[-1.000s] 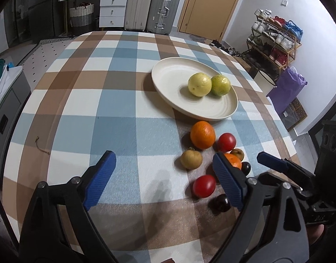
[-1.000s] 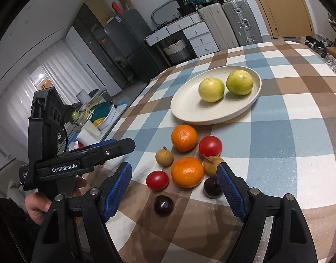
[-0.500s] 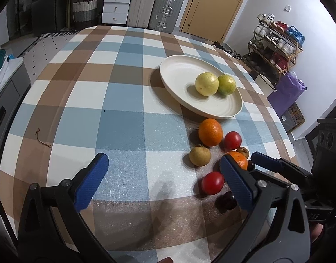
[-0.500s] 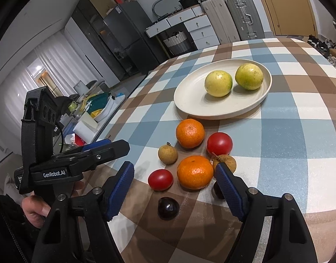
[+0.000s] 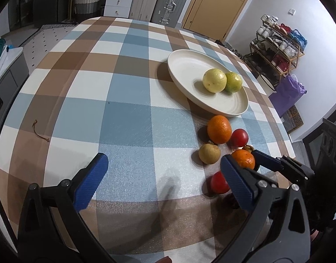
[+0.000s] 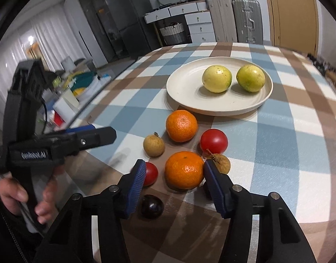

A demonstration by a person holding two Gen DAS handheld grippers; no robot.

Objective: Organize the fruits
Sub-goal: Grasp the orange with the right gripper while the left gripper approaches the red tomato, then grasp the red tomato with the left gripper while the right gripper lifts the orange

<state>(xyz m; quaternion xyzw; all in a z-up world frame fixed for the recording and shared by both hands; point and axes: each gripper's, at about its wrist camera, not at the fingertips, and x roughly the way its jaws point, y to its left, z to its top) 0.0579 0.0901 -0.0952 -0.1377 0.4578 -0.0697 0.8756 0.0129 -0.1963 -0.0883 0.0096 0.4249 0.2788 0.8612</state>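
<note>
Orange (image 6: 184, 169), round w/ dimpled peel, sits between right tongs (image 6: 174, 183), spread apart; left tongs (image 5: 161, 175) also apart.

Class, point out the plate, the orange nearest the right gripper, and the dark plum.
plate (image 6: 185, 92), right wrist view, bare inner floor.
near orange (image 6: 184, 169), right wrist view, middle of peel.
dark plum (image 6: 152, 206), right wrist view, top.

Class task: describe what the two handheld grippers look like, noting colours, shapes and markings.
Both are black plastic. The right gripper has angular bolted arms ending in ribbed blue pads. The left gripper has matching blue pads; white "GenRobot.AI" lettering marks its side, and a bare hand grips its handle.
</note>
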